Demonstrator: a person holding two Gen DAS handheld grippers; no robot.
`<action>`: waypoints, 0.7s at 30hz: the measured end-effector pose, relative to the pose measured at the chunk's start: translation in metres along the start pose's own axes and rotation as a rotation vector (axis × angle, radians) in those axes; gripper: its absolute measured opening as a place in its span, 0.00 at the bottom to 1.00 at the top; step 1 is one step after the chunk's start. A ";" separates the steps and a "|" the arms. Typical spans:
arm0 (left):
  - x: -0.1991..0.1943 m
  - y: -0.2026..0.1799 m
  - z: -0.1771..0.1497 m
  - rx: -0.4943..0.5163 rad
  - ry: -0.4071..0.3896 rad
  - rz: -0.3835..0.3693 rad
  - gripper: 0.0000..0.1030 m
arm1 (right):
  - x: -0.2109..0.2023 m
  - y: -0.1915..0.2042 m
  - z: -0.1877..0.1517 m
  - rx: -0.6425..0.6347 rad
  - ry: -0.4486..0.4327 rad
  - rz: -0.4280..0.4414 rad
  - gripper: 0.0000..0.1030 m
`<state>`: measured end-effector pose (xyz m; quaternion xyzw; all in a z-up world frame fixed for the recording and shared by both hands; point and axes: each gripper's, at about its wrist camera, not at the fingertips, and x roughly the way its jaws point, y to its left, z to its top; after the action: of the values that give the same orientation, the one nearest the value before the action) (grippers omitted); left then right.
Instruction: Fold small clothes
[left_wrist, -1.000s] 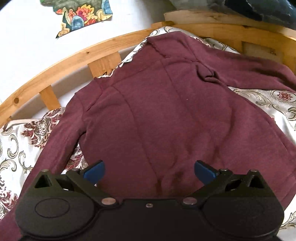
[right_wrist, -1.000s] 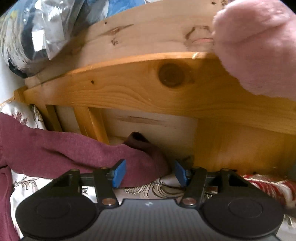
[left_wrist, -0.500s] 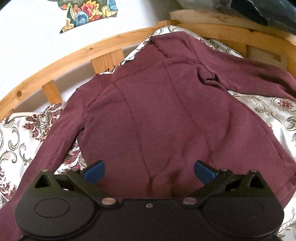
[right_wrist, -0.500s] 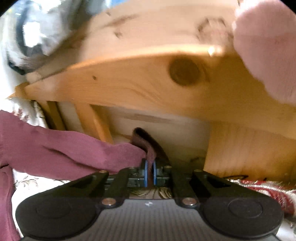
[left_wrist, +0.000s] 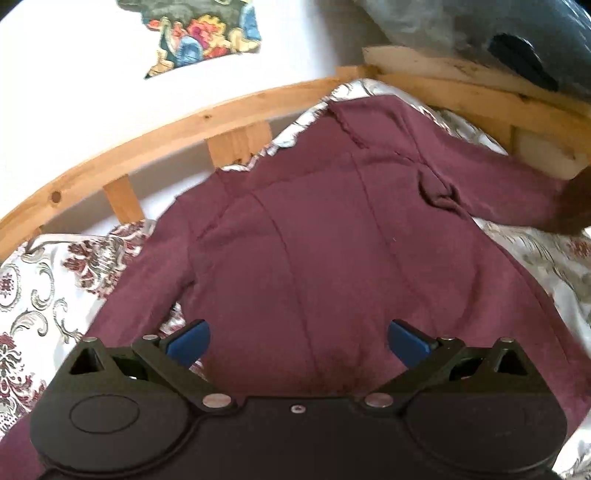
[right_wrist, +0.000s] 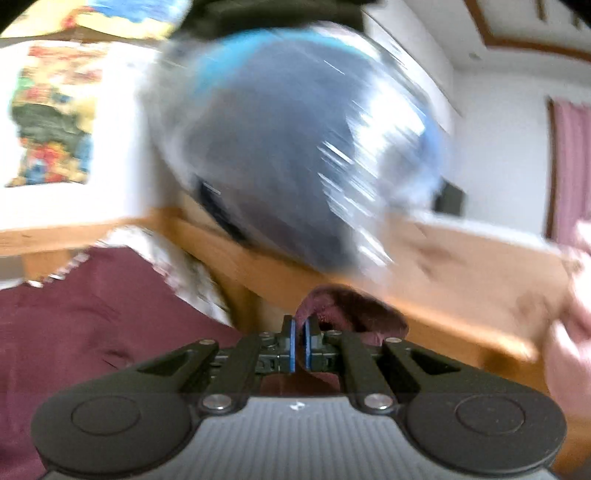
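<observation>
A maroon long-sleeved top (left_wrist: 314, 251) lies spread flat on a patterned bedspread (left_wrist: 40, 280), neck toward the wooden bed frame. My left gripper (left_wrist: 297, 341) is open and hovers over the top's lower hem, holding nothing. My right gripper (right_wrist: 298, 345) is shut on the cuff of the top's right sleeve (right_wrist: 343, 306) and holds it lifted near the frame. The sleeve (left_wrist: 498, 184) stretches to the right edge of the left wrist view. The right wrist view is motion-blurred.
A curved wooden bed rail (left_wrist: 184, 125) runs behind the top, with a white wall and a colourful picture (left_wrist: 207, 33) above. A dark blue plastic-wrapped bundle (right_wrist: 295, 147) sits on the frame (right_wrist: 461, 266). A pink object (right_wrist: 572, 314) is at the right.
My right gripper closed on the sleeve cuff, then lifted and swung with it, so its view now looks higher. My left gripper stayed open and pulled back slightly.
</observation>
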<state>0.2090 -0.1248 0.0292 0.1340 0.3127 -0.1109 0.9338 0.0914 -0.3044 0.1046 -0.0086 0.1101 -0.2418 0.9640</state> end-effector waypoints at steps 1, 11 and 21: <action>-0.001 0.004 0.002 -0.006 -0.006 0.007 0.99 | -0.007 0.011 0.005 -0.014 -0.021 0.036 0.06; -0.003 0.058 -0.004 -0.070 0.006 0.114 0.99 | -0.044 0.146 0.003 -0.215 -0.124 0.377 0.06; 0.002 0.093 -0.017 -0.091 0.046 0.196 0.99 | -0.056 0.231 -0.056 -0.440 -0.055 0.608 0.06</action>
<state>0.2279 -0.0321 0.0317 0.1242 0.3243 -0.0017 0.9378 0.1385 -0.0727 0.0454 -0.1890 0.1312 0.0851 0.9694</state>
